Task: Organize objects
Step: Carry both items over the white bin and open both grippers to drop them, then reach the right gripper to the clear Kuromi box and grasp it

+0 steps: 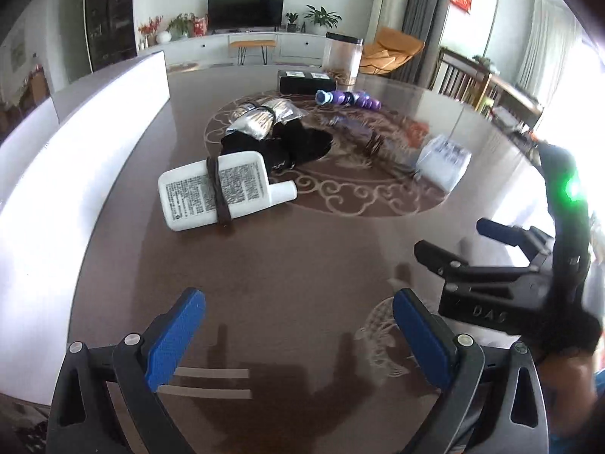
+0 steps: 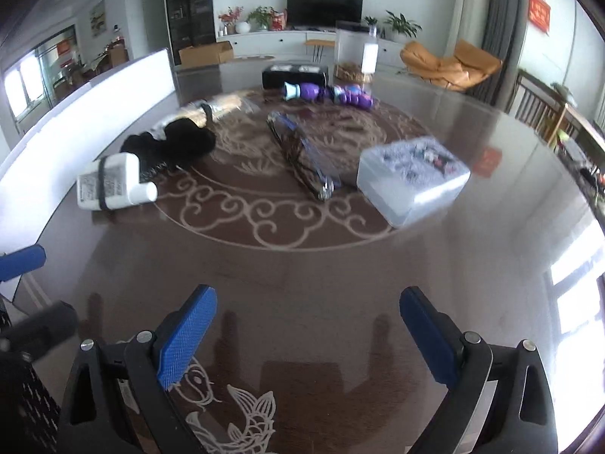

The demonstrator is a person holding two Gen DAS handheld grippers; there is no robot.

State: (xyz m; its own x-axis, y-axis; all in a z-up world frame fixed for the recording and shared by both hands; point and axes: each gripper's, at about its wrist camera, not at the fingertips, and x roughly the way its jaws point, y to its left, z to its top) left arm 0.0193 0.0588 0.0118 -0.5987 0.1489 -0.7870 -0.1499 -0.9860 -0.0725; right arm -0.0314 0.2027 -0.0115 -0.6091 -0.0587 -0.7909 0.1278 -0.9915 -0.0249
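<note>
My left gripper [image 1: 298,336] is open and empty, low over the near part of the brown round table [image 1: 287,257]. My right gripper [image 2: 308,335] is open and empty too; it shows in the left wrist view [image 1: 465,240] at the right. A white bottle [image 1: 223,189] with a dark band lies on its side, also in the right wrist view [image 2: 113,185]. Behind it lie black cloth [image 1: 291,143] and a silver packet [image 1: 261,117]. A clear plastic box [image 2: 412,179], a long transparent packet [image 2: 302,155] and a purple toy [image 2: 329,94] lie further out.
A white panel [image 1: 75,159] runs along the table's left edge. A black box [image 2: 295,73] and a clear jar [image 2: 355,56] with a dark lid stand at the far side. Beyond are a TV unit, plants and an orange chair [image 2: 450,62].
</note>
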